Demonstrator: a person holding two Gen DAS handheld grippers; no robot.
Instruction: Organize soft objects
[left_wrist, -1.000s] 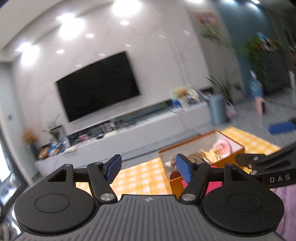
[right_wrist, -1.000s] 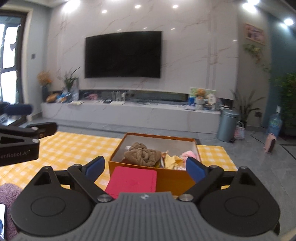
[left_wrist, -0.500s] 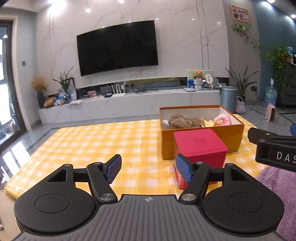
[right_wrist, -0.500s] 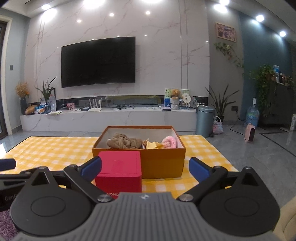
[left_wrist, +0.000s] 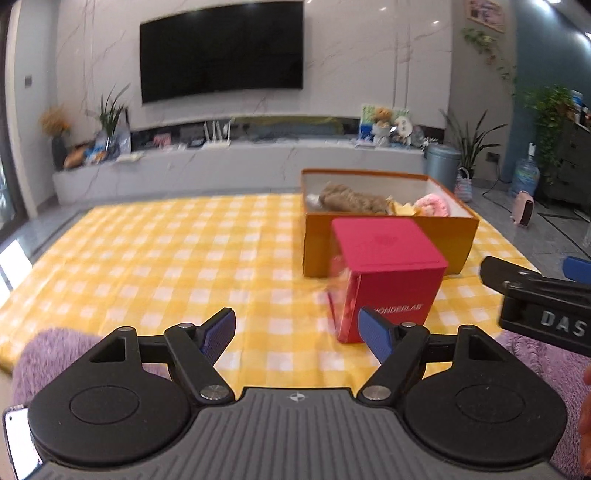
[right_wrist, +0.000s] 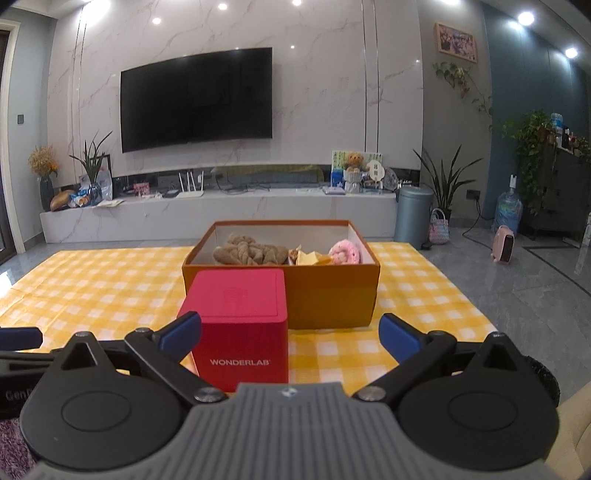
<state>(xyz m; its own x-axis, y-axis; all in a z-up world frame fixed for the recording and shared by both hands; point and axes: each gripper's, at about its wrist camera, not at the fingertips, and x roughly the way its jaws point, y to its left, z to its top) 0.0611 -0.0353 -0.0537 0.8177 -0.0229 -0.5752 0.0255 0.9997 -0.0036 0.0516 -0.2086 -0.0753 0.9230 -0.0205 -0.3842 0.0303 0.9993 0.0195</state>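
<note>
Brown plush toy (right_wrist: 251, 251) lies in the left half of the open orange box (right_wrist: 332, 295), with a yellow soft item (right_wrist: 310, 257) in the middle and a pink plush (right_wrist: 345, 252) at the right end. Box sits on the yellow checked cloth (right_wrist: 96, 291). Red cube box (right_wrist: 238, 325), printed WONDERLAB, stands just in front of the orange box's left part, touching or nearly so. Right gripper (right_wrist: 290, 330) faces both boxes, blue pads spread wide either side of the red cube in view, nothing pinched. Left gripper (left_wrist: 297, 330) is off to the left over bare cloth, jaws opening, nothing between them; the red cube is beside its right pad (left_wrist: 373, 332). Purple fuzzy fabric (left_wrist: 44, 354) lies below the left gripper at the cloth's near edge. Wall TV (right_wrist: 195, 99) and a long white console (right_wrist: 221, 214) behind.
</note>
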